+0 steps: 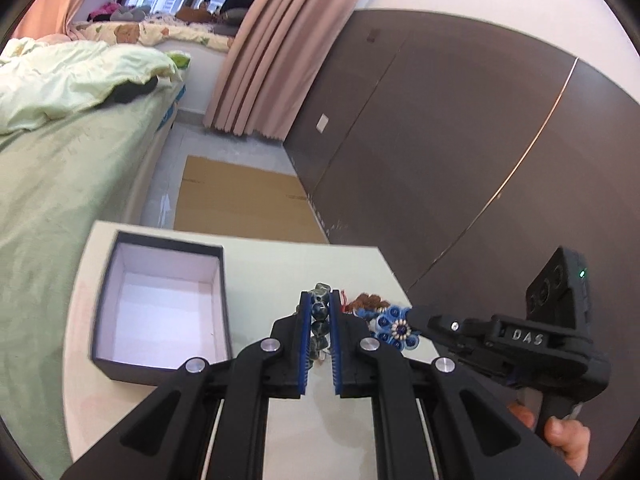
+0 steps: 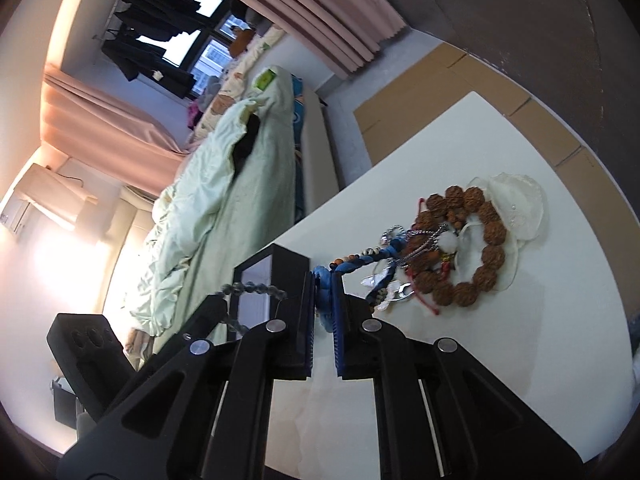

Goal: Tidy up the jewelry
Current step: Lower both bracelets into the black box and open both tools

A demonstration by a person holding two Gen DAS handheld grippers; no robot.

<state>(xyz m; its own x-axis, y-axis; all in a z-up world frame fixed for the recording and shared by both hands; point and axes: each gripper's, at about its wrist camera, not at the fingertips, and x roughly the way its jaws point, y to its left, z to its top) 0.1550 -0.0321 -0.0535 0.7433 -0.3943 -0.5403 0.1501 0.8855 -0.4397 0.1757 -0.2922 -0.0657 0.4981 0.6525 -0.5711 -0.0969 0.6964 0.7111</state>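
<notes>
The left gripper [image 1: 320, 312] clamps a dark bead bracelet [image 1: 321, 322] above the white table [image 1: 272, 264], beside the open black box [image 1: 160, 304]; the right gripper [image 2: 323, 292] pinches a blue flower piece [image 2: 325, 284], near the brown bead bracelet [image 2: 468, 248] lying on the table

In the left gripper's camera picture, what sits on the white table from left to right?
Open black box with white lining → dark stone-bead bracelet pinched in the left gripper → blue flower-shaped beaded piece held by the right gripper.
</notes>
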